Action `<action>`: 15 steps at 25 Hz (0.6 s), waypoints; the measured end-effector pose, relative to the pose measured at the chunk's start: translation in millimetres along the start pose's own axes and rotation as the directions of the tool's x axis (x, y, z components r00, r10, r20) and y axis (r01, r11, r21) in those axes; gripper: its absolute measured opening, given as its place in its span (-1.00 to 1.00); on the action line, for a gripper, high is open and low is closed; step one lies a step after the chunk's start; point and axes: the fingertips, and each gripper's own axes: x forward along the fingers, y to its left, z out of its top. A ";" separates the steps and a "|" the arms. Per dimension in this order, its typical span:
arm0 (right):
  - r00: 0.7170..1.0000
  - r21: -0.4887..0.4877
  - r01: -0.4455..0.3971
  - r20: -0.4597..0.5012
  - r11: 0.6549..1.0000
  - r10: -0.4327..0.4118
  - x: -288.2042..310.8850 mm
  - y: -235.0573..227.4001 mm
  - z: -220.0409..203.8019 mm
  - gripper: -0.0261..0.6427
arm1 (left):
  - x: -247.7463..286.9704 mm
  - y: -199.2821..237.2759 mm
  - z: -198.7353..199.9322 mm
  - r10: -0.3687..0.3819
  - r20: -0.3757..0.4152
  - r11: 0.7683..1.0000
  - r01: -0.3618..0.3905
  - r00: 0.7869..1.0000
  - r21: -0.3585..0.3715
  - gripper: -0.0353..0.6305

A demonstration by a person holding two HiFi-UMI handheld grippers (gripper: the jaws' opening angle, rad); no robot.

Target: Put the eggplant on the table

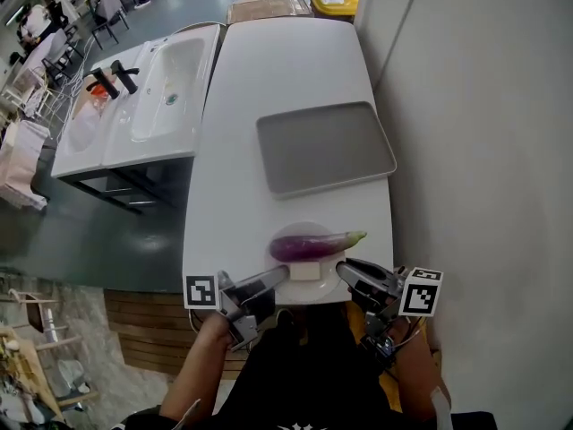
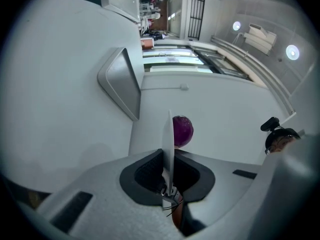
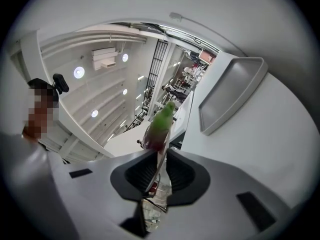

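A purple eggplant (image 1: 313, 244) with a green stem lies on a small white plate (image 1: 309, 271) at the near end of the white table (image 1: 291, 70). My left gripper (image 1: 279, 279) is shut on the plate's left rim. In the left gripper view the plate (image 2: 169, 144) runs edge-on between the jaws, with the eggplant's purple end (image 2: 182, 130) just beyond. My right gripper (image 1: 344, 270) holds the plate's right rim. The right gripper view shows the plate rim (image 3: 159, 166) pinched between the pads and the eggplant's green stem (image 3: 162, 121) above it.
A grey tray (image 1: 327, 148) lies on the table beyond the plate, and it also shows as the tray (image 2: 122, 81) and the tray (image 3: 232, 91). A white sink unit (image 1: 166, 88) stands left of the table. A wall runs along the right. A yellow bin (image 1: 336, 3) stands at the far end.
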 end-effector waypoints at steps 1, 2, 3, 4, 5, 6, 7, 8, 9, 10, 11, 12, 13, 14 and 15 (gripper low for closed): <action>1.000 0.006 0.003 -0.005 1.000 -0.003 -1.6 -7.8 6.8 -0.78 | 8.0 3.9 4.0 0.011 0.002 1.000 -0.011 1.000 0.003 -0.83; 1.000 0.013 0.006 -0.011 1.000 -0.006 -3.4 -15.5 13.0 -0.79 | 15.7 8.1 7.4 0.022 0.005 1.000 -0.022 1.000 0.004 -0.83; 1.000 0.019 0.010 -0.016 1.000 -0.009 -5.3 -23.4 18.5 -0.79 | 23.1 12.4 10.3 0.034 0.007 0.999 -0.034 0.999 0.006 -0.83; 1.000 0.027 0.013 -0.021 1.000 -0.013 -7.0 -31.3 23.2 -0.79 | 30.1 17.3 12.9 0.049 0.008 0.999 -0.049 0.999 0.010 -0.83; 1.000 0.035 0.017 -0.027 0.999 -0.016 -8.5 -39.4 27.4 -0.80 | 37.1 22.2 15.5 0.063 0.007 0.998 -0.063 0.998 0.019 -0.83; 0.999 0.043 0.021 -0.033 0.999 -0.020 -9.6 -47.8 31.1 -0.81 | 43.9 27.2 18.2 0.077 0.006 0.997 -0.077 0.997 0.029 -0.83; 0.999 0.048 0.025 -0.041 0.999 -0.024 -10.3 -56.2 34.4 -0.82 | 50.1 33.1 20.8 0.094 0.004 0.995 -0.094 0.996 0.038 -0.83; 0.998 0.053 0.030 -0.048 0.998 -0.028 -10.9 -64.4 37.2 -0.83 | 54.9 40.6 23.1 0.118 0.002 0.992 -0.118 0.993 0.046 -0.83; 0.998 0.058 0.035 -0.057 0.998 -0.032 -11.2 -72.5 39.7 -0.83 | 58.0 49.6 25.1 0.149 0.001 0.987 -0.149 0.989 0.053 -0.83; 0.997 0.066 0.039 -0.066 0.997 -0.035 -11.0 -80.5 41.8 -0.84 | 60.4 58.2 27.3 0.179 0.000 0.982 -0.179 0.984 0.058 -0.83; 0.997 0.079 0.041 -0.072 0.996 -0.035 -10.2 -88.2 43.7 -0.85 | 63.5 64.3 29.9 0.197 0.002 0.979 -0.196 0.980 0.059 -0.83; 0.996 0.097 0.040 -0.077 0.995 -0.033 -9.0 -95.5 45.3 -0.86 | 67.2 68.5 32.5 0.205 0.005 0.977 -0.205 0.979 0.056 -0.83; 0.996 0.114 0.038 -0.082 0.993 -0.029 -7.9 -102.4 46.0 -0.87 | 70.2 72.5 34.7 0.213 0.008 0.976 -0.213 0.977 0.055 -0.83; 0.996 0.131 0.035 -0.088 0.991 -0.024 -7.6 -108.8 45.7 -0.88 | 72.7 76.6 36.0 0.220 0.008 0.974 -0.220 0.976 0.061 -0.83; 0.995 0.146 0.033 -0.094 0.989 -0.019 -8.2 -114.3 44.8 -0.89 | 74.7 80.7 36.1 0.227 0.008 0.971 -0.227 0.974 0.070 -0.83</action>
